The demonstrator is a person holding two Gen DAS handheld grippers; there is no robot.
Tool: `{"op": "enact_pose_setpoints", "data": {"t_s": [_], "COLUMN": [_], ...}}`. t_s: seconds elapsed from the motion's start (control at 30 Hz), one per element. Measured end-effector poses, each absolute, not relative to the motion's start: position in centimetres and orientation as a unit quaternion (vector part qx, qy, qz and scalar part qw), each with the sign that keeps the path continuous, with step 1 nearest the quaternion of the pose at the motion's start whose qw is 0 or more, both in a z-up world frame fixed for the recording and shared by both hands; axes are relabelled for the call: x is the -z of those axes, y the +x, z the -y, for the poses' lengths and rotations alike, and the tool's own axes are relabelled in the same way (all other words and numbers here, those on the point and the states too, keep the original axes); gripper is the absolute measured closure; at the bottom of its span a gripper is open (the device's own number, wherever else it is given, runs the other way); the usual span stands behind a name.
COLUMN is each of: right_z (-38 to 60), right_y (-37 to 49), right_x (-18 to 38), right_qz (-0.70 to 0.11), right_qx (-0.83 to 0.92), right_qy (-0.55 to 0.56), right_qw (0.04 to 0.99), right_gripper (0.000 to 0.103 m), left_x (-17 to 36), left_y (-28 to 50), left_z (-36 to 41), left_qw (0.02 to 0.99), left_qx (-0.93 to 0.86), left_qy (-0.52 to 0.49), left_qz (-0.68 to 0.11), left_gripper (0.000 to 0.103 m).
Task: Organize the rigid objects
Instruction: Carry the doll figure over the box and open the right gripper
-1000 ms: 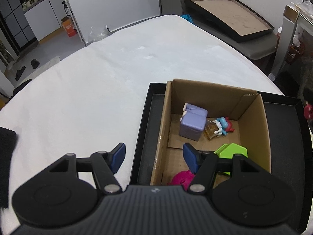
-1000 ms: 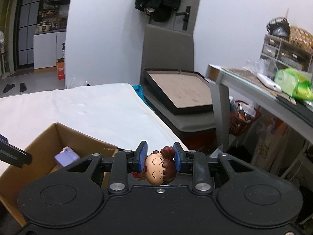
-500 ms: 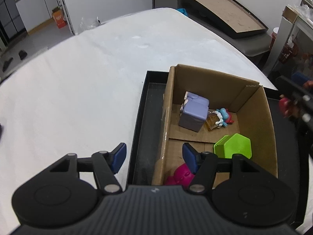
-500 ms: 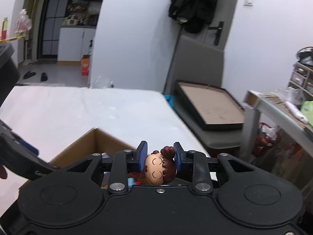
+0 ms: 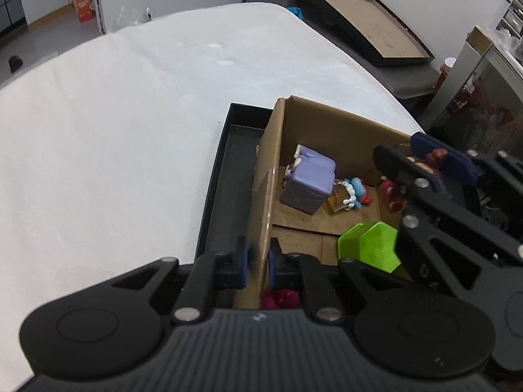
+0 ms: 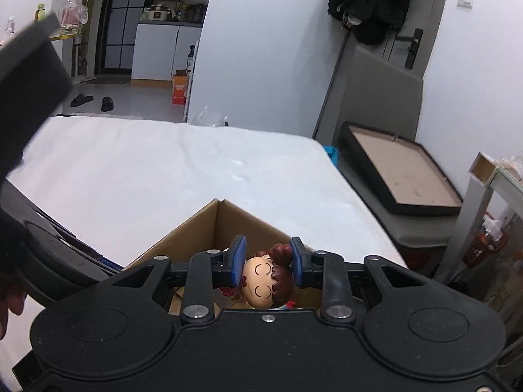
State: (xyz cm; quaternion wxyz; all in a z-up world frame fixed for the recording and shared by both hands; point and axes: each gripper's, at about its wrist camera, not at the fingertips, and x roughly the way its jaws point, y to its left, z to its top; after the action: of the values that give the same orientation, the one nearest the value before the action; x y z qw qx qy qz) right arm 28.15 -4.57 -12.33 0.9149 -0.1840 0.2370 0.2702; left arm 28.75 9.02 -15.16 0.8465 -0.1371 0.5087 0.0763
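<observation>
A cardboard box (image 5: pixel 330 121) stands in a black tray (image 5: pixel 222 176) on a white table. It holds a purple cube toy (image 5: pixel 309 183), a small blue-and-amber figure (image 5: pixel 348 194), a green hexagon piece (image 5: pixel 372 243) and a pink toy (image 5: pixel 281 299). My left gripper (image 5: pixel 258 266) is shut on the box's left wall (image 5: pixel 264 196). My right gripper (image 6: pixel 267 266) is shut on a doll figure (image 6: pixel 264 282) with a brown-haired head, held over the box's right side; it also shows in the left wrist view (image 5: pixel 434 163).
The white table (image 5: pixel 114 130) stretches left and far of the tray. A framed board (image 6: pixel 402 170) leans on a grey seat beyond the table's far right corner. A side table (image 6: pixel 490 176) stands to the right.
My left gripper has closed onto the box's left wall. My right gripper has carried the doll figure in over the box's right side.
</observation>
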Motion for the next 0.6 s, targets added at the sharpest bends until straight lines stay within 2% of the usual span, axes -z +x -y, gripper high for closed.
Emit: {"op": "enact_pose_setpoints", "data": {"t_s": [0.13, 0.3, 0.6], "right_z": [4.5, 4.6, 8.8], "right_y": [28.7, 29.0, 29.1], "right_x": [12.5, 12.7, 11.6], "right_qz": [-0.249, -0.249, -0.275], "right_qx": [-0.277, -0.267, -0.208], "right_qy": [-0.165, -0.154, -0.117], "right_qw": [0.914, 0.918, 0.931], "right_gripper": [0.074, 0.061, 0.061], "left_x": [15.2, 15.2, 14.8], "left_y": [28.9, 28.9, 29.0], "left_z": [-9.4, -9.5, -9.7], "left_qw": [0.843, 0.842, 0.838], "left_qx": [-0.073, -0.066, -0.061], "left_qy": [-0.153, -0.157, -0.158], "left_qz": [-0.511, -0.511, -0.518], "left_gripper": [0.091, 0.091, 0.09]}}
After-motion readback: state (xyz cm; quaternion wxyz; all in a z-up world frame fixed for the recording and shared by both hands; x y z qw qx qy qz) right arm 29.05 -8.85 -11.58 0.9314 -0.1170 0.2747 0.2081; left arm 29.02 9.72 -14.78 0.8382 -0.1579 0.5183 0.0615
